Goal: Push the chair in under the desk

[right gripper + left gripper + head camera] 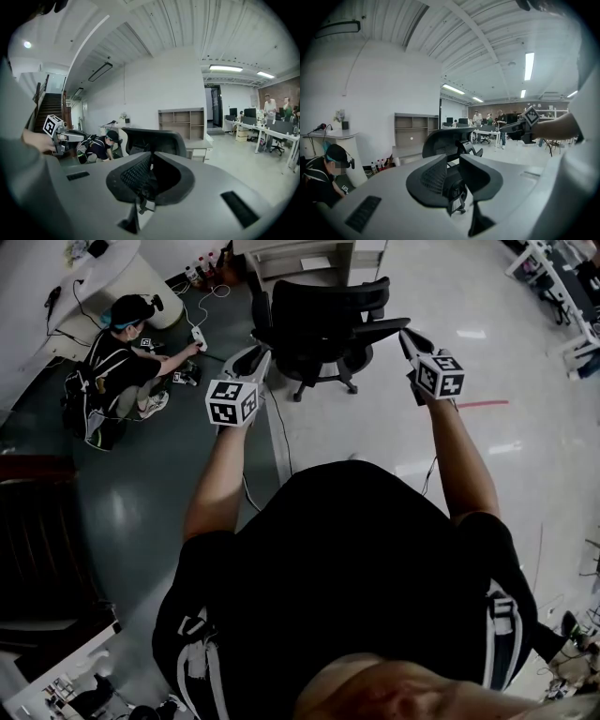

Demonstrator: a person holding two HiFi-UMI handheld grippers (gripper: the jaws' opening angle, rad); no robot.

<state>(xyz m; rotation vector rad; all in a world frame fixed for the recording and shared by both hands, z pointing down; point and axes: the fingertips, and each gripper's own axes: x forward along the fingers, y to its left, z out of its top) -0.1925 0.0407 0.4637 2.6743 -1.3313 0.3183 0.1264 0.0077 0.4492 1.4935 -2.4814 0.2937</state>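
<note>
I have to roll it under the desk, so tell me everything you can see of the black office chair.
The black office chair stands upright on the glossy pale floor, its star base on casters, just before the pale desk. It has a broad, curved backrest that looks like mesh, turned toward both gripper views, and two dark armrests. The left hand-held gripper and right hand-held gripper flank its armrests; whether they touch it cannot be told.

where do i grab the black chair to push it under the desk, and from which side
Take the top edge of the backrest, coming from behind, your side. It stands upright with its back toward you, and the desk lies just beyond, so a push there should roll the chair straight in.
</note>
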